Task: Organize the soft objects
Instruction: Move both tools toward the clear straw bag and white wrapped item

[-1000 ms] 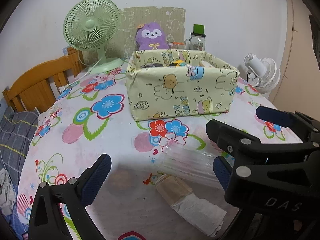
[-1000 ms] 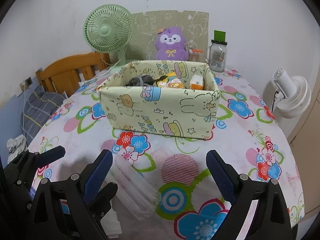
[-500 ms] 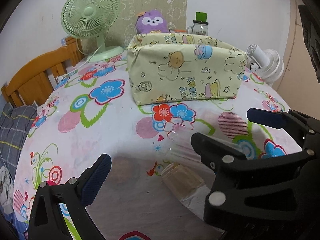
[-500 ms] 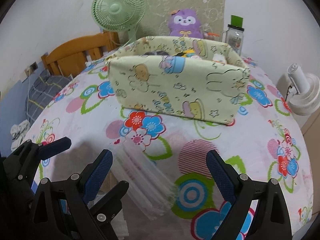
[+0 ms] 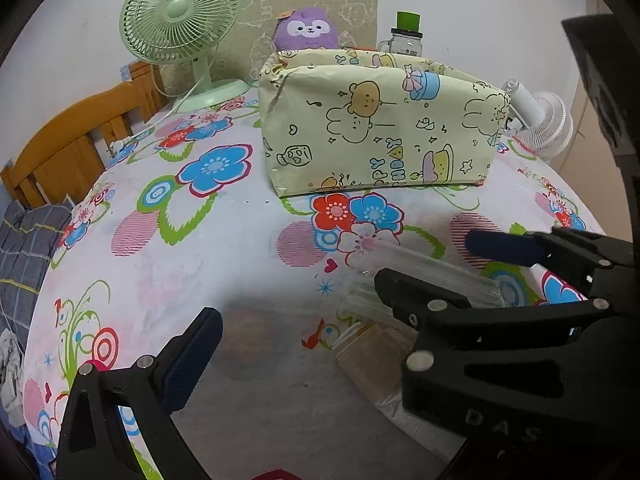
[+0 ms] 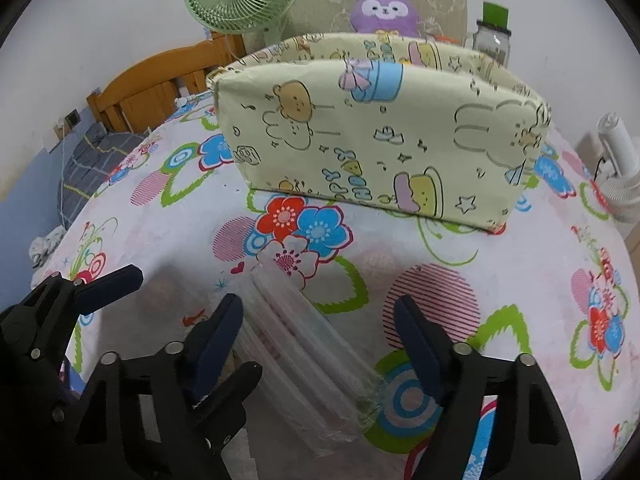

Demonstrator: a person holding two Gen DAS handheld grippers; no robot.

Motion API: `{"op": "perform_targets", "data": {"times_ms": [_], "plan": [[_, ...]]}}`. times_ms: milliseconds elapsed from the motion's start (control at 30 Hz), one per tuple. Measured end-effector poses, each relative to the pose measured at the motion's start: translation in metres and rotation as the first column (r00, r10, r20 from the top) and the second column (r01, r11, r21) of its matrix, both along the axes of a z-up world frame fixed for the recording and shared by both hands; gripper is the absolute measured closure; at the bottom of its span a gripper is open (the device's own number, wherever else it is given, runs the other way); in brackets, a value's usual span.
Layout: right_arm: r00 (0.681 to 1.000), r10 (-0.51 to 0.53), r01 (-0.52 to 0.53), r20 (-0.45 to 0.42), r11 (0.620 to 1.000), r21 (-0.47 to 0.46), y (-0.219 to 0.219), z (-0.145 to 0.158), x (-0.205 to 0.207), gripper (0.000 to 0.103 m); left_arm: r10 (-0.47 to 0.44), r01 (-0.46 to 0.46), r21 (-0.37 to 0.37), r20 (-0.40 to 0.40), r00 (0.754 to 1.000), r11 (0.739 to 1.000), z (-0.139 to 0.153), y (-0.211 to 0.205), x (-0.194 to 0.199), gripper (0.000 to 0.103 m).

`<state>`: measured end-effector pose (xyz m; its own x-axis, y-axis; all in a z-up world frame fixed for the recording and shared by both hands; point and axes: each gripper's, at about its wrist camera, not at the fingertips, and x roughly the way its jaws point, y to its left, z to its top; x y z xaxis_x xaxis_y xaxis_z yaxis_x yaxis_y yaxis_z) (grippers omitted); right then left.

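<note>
Both tools have sunk toward the bench's near edge. Right tool (image 6: 320, 336), jaws just narrowing but not yet touching, straddles the clear packet (image 6: 308, 360), whose long axis runs between them; left tool (image 5: 192, 360), open and empty, hovers beside it.

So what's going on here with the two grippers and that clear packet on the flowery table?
A person is tidying soft items toward the yellow cartoon-print box. The right hand-held gripper is lowered over a clear plastic packet lying on the floral tablecloth. Its jaws have just been closing, with the packet between them, but the pads do not press on it yet. The left hand-held gripper hangs open beside it, holding nothing.
</note>
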<state>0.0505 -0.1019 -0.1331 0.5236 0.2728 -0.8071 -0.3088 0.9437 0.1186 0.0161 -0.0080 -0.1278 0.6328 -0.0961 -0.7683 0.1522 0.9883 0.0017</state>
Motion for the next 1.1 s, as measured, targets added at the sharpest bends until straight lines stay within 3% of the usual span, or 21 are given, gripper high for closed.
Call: {"op": "perform_targets", "data": {"times_ms": [200, 633, 800, 933, 1000, 1100], "plan": [[1.000, 0.003, -0.002, 0.006, 1.000, -0.009, -0.001, -0.002, 0.003, 0.050, -0.008, 0.008, 0.004, -0.001, 1.000, 1.000, 0.001, -0.003, 0.003, 0.000], [0.993, -0.115, 0.116, 0.029, 0.993, -0.036, -0.034, -0.001, 0.013, 0.051, -0.002, 0.002, 0.009, -0.006, 1.000, 1.000, 0.004, -0.014, 0.014, 0.000], [0.988, -0.155, 0.155, 0.014, 0.988, 0.002, -0.049, 0.002, 0.015, 0.051, -0.018, 0.018, 0.009, -0.001, 1.000, 1.000, 0.006, -0.018, 0.011, 0.000], [0.990, -0.137, 0.136, 0.019, 0.990, 0.025, -0.049, 0.006, 0.009, 0.043, -0.017, 0.017, 0.019, 0.016, 1.000, 1.000, 0.009, -0.020, 0.006, 0.002], [0.991, -0.123, 0.123, 0.046, 0.992, 0.023, -0.045, 0.009, 0.002, 0.028, -0.017, 0.017, 0.022, 0.021, 1.000, 1.000, 0.010, -0.021, 0.002, 0.004], [0.990, -0.116, 0.116, 0.079, 0.993, 0.002, -0.041, 0.014, -0.006, 0.027, -0.004, 0.004, 0.029, 0.013, 1.000, 1.000, 0.009, -0.021, -0.001, 0.013]]}}
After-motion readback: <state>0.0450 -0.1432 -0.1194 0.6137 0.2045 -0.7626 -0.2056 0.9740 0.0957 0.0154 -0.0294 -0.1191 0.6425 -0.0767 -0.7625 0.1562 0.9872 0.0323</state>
